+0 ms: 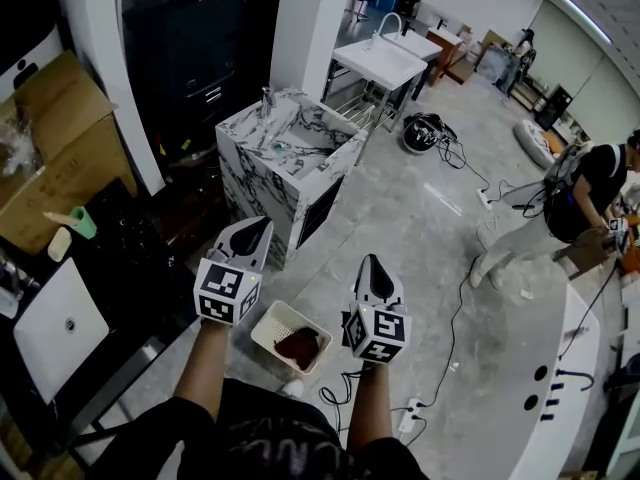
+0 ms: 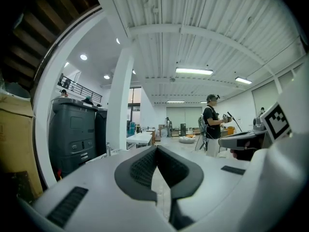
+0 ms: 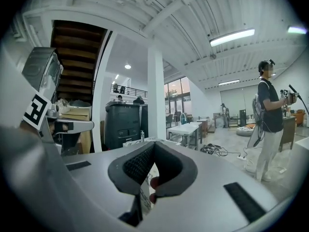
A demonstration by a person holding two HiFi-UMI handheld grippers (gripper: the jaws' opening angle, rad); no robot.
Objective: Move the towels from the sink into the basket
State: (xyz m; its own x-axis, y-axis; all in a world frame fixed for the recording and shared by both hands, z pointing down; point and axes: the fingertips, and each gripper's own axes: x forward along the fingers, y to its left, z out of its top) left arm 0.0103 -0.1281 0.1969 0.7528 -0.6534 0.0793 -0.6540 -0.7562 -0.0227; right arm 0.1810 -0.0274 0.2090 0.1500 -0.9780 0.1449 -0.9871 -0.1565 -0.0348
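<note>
Left hand-held gripper (image 1: 252,230) and right hand-held gripper (image 1: 374,266) have jaws together, empty; a crumpled dark-red towel (image 1: 298,347) lies in the cream basket (image 1: 268,320).

We're looking down on two white-shelled tools here, the left gripper (image 1: 256,233) and the right gripper (image 1: 375,271), each tapering to black ribbed pads (image 2: 142,167) and each carrying a cube (image 1: 227,291) of black-and-white square markers. Close up, we catch dark slotted strips (image 3: 244,201) set into the smooth grey housing. Below sits a dark top (image 1: 270,438) with faint pale lettering across it.
</note>
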